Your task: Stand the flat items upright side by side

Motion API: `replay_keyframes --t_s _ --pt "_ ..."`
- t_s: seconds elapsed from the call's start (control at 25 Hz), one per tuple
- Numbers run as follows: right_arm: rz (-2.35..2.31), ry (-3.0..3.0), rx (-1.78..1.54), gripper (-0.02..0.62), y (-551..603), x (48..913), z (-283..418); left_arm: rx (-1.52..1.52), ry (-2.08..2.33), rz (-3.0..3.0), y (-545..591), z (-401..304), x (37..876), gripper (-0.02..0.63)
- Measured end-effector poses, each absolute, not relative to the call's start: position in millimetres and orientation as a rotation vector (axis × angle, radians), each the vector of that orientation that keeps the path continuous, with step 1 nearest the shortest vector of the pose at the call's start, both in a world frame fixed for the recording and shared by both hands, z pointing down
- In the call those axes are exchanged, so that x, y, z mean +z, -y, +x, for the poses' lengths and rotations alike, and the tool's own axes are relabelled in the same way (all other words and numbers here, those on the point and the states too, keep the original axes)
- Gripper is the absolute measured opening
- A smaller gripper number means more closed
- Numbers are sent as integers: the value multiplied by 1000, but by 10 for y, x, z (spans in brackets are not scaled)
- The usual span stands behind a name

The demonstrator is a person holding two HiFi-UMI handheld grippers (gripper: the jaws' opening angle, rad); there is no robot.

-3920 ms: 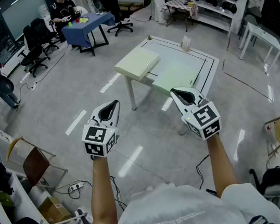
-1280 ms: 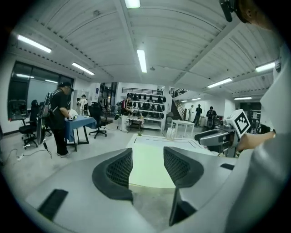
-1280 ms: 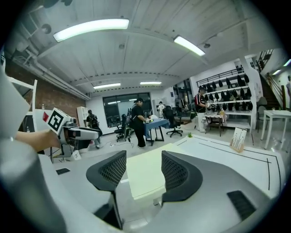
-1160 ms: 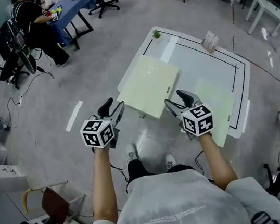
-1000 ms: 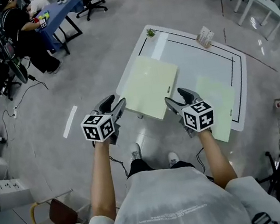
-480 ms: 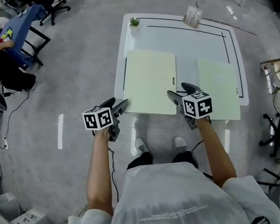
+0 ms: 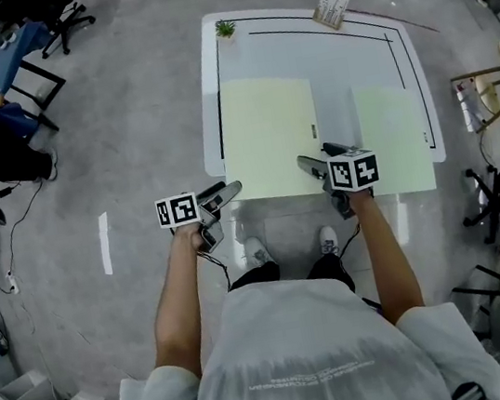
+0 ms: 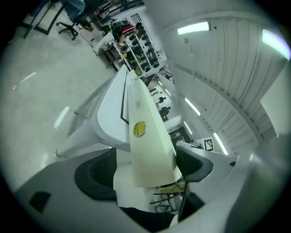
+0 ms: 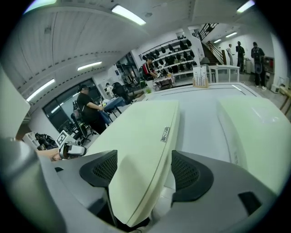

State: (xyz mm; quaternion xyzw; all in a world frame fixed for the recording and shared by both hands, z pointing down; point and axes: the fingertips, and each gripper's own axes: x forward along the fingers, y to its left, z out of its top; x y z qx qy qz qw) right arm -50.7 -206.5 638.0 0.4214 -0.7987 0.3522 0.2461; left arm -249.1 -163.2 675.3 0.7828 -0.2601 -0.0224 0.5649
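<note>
Nothing upright yet: left board [image 7: 268, 135] and right board [image 7: 393, 134] lie flat on the bench [image 7: 297, 19]. Jaws of left gripper [image 7: 230, 190] and right gripper [image 7: 307, 165], just opened wide, straddle left board's near edge, not clamping.

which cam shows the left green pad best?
Head view: it shows the whole left green pad from above, lying flat on the white table beside the second pad. The left gripper view catches only one near corner, foreshortened; the right gripper view shows the other near corner and a small edge label.

far-edge obj [image 7: 330, 8] tiny, print unreadable
</note>
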Motion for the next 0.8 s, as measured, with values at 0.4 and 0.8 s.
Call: replay_keyframes --t_s 0.4,0.8 --pt "1146 2106 999 380 2067 6588 -517 -112 340 1829 1630 -2324 6781 407" --pt "1174 2106 1040 383 2042 6627 -488 -114 297 1774 1587 -2242 6741 347"
